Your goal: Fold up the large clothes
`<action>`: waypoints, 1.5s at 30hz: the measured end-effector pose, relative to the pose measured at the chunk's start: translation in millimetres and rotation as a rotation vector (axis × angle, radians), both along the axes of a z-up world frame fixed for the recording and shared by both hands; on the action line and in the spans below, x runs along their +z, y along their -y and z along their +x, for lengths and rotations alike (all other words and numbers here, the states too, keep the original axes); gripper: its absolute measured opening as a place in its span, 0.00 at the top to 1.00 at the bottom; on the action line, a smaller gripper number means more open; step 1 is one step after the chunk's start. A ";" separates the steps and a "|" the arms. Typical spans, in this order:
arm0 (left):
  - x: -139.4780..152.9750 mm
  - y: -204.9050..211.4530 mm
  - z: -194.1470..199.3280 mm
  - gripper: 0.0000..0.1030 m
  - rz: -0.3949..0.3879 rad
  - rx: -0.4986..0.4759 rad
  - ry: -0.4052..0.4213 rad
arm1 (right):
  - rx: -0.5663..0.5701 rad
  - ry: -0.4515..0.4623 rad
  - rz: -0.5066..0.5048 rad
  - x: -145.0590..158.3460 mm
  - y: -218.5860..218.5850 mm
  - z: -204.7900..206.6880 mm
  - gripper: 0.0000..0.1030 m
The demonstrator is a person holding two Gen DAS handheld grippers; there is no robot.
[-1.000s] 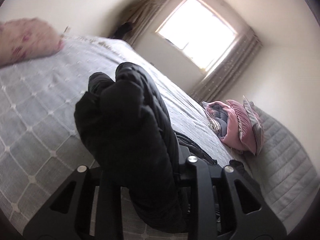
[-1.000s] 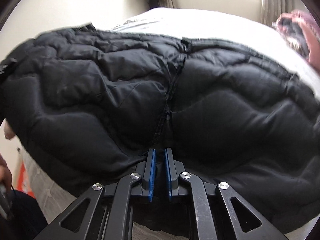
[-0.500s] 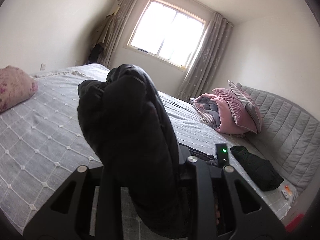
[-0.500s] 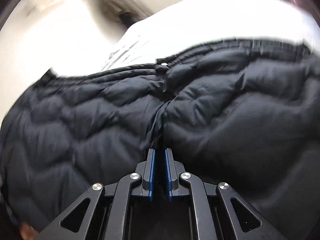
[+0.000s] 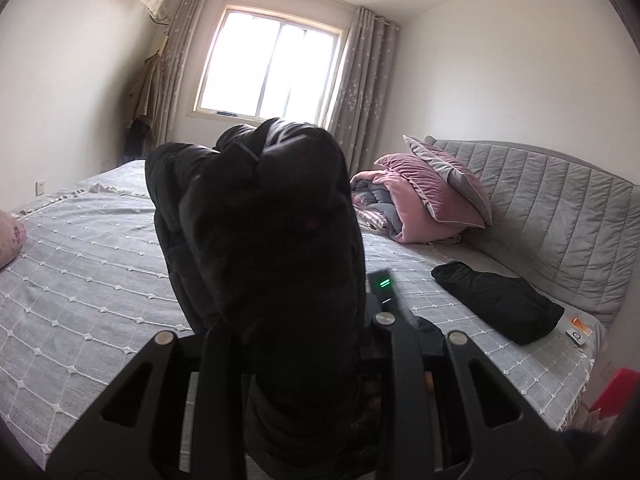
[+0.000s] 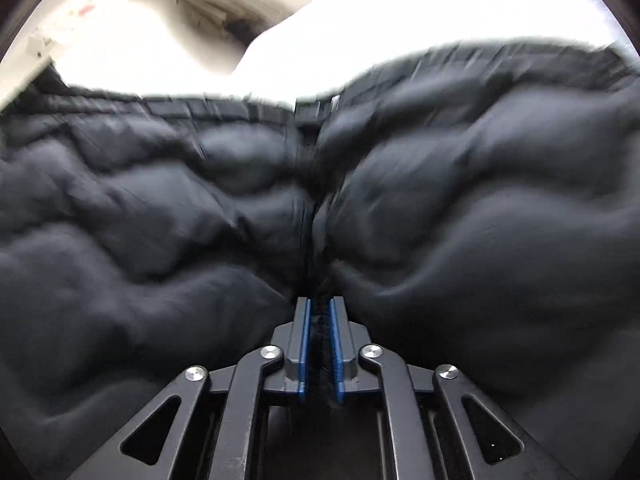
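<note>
A black puffer jacket [image 5: 260, 216] bulges up as a thick bunch between the fingers of my left gripper [image 5: 296, 320], which is shut on it; the fabric hides the fingertips. It is held above the bed. In the right wrist view the same quilted jacket [image 6: 160, 220] fills the picture, blurred. My right gripper [image 6: 319, 312] has the jacket's centre zipper seam between its blue pads [image 6: 305, 328], and its jaws are opening slightly while the fabric still sits between them.
The bed's grey quilted cover [image 5: 80, 280] spreads below. A folded black garment [image 5: 500, 304] lies near the grey headboard [image 5: 560, 208]. Pink bedding and pillows [image 5: 424, 200] are piled at the head. A floral pillow [image 5: 10, 240] is at far left. The window [image 5: 268, 72] is behind.
The left view has rolled to level and lifted, with the bunched jacket still gripped. In the right view the jacket has swung and the gap between the pads is slightly wider.
</note>
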State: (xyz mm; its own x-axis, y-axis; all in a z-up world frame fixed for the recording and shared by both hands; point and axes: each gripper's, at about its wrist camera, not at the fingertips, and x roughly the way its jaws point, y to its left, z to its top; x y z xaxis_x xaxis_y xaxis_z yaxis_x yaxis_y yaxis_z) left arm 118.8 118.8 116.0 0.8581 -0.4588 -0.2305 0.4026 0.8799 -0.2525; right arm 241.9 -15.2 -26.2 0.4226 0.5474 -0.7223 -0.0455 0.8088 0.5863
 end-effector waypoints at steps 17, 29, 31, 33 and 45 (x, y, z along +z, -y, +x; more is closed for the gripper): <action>5.2 49.9 -5.3 0.72 0.063 -0.012 0.048 | -0.486 -0.037 0.018 30.9 266.0 -81.5 0.78; -1.0 129.4 -2.7 0.72 0.236 -0.150 0.057 | -0.278 -0.058 -0.028 1.9 204.4 -34.8 0.78; -10.9 156.6 3.2 0.70 0.295 -0.214 0.037 | -0.252 -0.059 -0.018 -1.4 201.9 -29.7 0.78; -19.6 174.3 10.4 0.60 0.276 -0.293 -0.017 | -0.246 -0.068 0.007 -6.3 206.4 -28.2 0.78; -43.1 167.7 8.8 0.36 0.002 -0.598 -0.291 | -0.497 -0.031 0.021 25.6 318.0 -79.7 0.49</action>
State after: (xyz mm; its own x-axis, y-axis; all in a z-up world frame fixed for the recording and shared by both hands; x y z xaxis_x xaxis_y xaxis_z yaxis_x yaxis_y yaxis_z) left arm 127.6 -48.9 72.9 0.3587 -0.8359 -0.4153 0.7372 0.5267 -0.4233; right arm 162.2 -333.3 -0.6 0.6146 0.2996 -0.7298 0.3601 0.7166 0.5974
